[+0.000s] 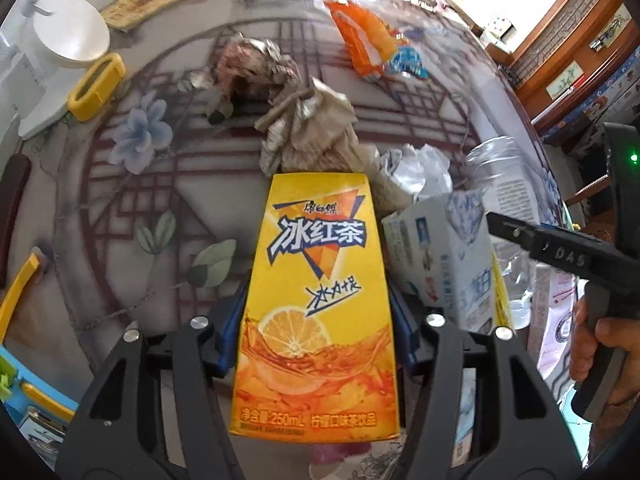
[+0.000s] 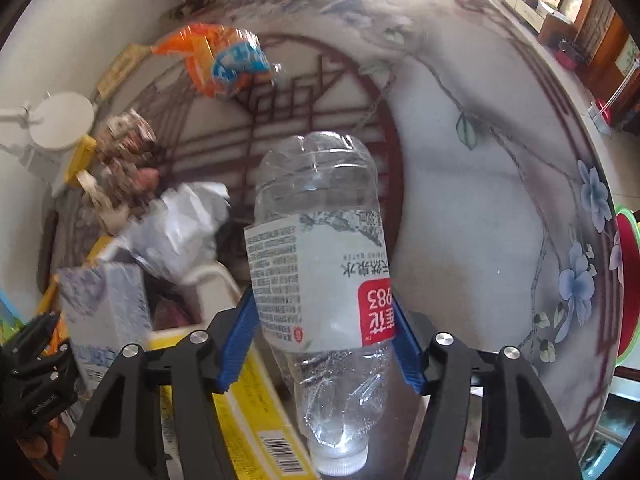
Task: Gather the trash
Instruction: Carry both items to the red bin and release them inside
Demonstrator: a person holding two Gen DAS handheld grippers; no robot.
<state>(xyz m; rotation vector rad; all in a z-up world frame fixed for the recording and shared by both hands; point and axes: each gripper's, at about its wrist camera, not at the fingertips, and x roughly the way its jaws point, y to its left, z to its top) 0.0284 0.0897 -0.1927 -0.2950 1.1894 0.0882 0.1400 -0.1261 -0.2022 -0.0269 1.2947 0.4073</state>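
Observation:
My left gripper (image 1: 318, 324) is shut on a yellow iced-tea carton (image 1: 316, 300), held above the round table. My right gripper (image 2: 326, 344) is shut on a clear plastic water bottle (image 2: 320, 248), cap end toward the camera. A white-blue milk carton (image 1: 444, 256) stands just right of the tea carton; it also shows in the right wrist view (image 2: 106, 312). Crumpled brown paper (image 1: 316, 128), crumpled white paper (image 1: 420, 168), a wrinkled pinkish wrapper (image 1: 252, 68) and an orange-blue snack bag (image 1: 368, 40) lie on the table beyond. The right gripper's body (image 1: 560, 252) shows at the right edge.
The round table (image 2: 480, 200) has a floral glass top. A white lamp base (image 1: 68, 36) and a yellow holder (image 1: 96, 84) stand at its left side. A booklet (image 1: 144, 4) lies at the far left. A red-green dish (image 2: 626, 280) sits past the right edge.

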